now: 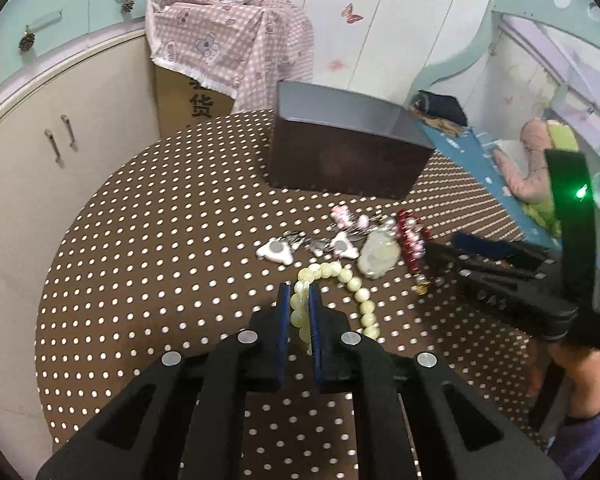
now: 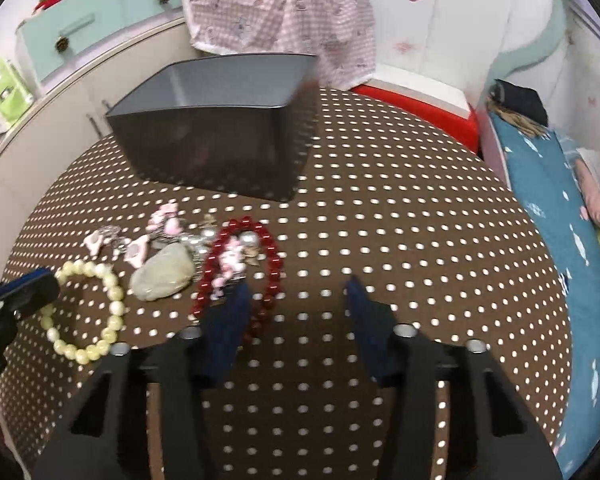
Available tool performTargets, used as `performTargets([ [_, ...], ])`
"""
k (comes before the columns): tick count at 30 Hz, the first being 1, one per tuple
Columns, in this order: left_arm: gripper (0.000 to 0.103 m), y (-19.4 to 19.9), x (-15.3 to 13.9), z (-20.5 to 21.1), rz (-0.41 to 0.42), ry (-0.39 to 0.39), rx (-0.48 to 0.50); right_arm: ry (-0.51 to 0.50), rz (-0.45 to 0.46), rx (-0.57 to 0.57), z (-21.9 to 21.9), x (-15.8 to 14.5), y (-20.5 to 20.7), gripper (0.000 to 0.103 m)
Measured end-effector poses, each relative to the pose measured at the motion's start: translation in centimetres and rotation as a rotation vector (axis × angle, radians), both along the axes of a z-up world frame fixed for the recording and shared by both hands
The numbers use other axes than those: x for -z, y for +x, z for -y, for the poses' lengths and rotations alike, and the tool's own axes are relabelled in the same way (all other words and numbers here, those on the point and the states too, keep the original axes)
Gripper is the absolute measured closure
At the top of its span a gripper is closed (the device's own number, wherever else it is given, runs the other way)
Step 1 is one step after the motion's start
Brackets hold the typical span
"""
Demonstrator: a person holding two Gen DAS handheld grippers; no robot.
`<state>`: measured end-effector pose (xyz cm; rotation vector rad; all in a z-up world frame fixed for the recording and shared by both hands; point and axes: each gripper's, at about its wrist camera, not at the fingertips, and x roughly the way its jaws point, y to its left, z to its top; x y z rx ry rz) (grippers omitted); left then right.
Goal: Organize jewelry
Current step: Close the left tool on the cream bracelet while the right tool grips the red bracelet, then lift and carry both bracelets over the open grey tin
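Note:
A pale green bead bracelet [image 1: 356, 292] lies on the polka-dot table [image 1: 160, 240]; my left gripper [image 1: 300, 292] is shut on its near-left beads. It also shows in the right wrist view [image 2: 100, 304], with the left gripper's tip [image 2: 28, 288] on it. A red bead bracelet [image 2: 240, 264] lies by my open, empty right gripper [image 2: 298, 292], its left finger [image 2: 232, 316] overlapping the red beads. A jade pendant [image 2: 164, 268], pink-and-white charms [image 1: 276, 252] and silver pieces lie between. A dark open box [image 1: 348, 148] stands behind the pile.
The round table's edge curves left and right. A cabinet [image 1: 40, 160] stands at left, a cardboard box under pink checked cloth [image 1: 228, 48] behind, a bed with blue bedding [image 2: 560, 240] at right, a red stool [image 2: 420, 108] beyond the table.

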<state>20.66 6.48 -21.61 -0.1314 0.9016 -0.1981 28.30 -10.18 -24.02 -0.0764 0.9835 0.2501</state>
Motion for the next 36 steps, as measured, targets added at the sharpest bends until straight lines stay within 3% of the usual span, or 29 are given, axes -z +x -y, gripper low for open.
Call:
performTargets([
  [2,0.095,0.2,-0.6,0.1,0.012,-0.012,0.017,0.01,-0.013,-0.025,-0.2,-0.1,0.0,0.091],
  [3,0.095,0.3,-1.0,0.1,0.02,-0.016,0.024,0.031,-0.026,-0.034,-0.2,-0.1,0.0,0.095],
  [9,0.095,0.7,-2.9,0.5,0.057,-0.047,0.063,0.102,-0.011,-0.036,0.9,-1.0,-0.9,0.095],
  [22,0.095,3.0,-9.2,1.3,0.17,-0.1,0.15,0.161,0.146,-0.066,2.3,-9.2,-2.2,0.095],
  [30,0.095,7.7,-13.7,2.1,0.235,-0.1,0.178,0.202,0.26,-0.078,1.7,-15.3,0.6,0.095],
  [36,0.095,12.7,-12.5,2.6,0.178,-0.09,0.162,0.217,0.263,-0.072,0.2,-15.6,4.7,0.095],
])
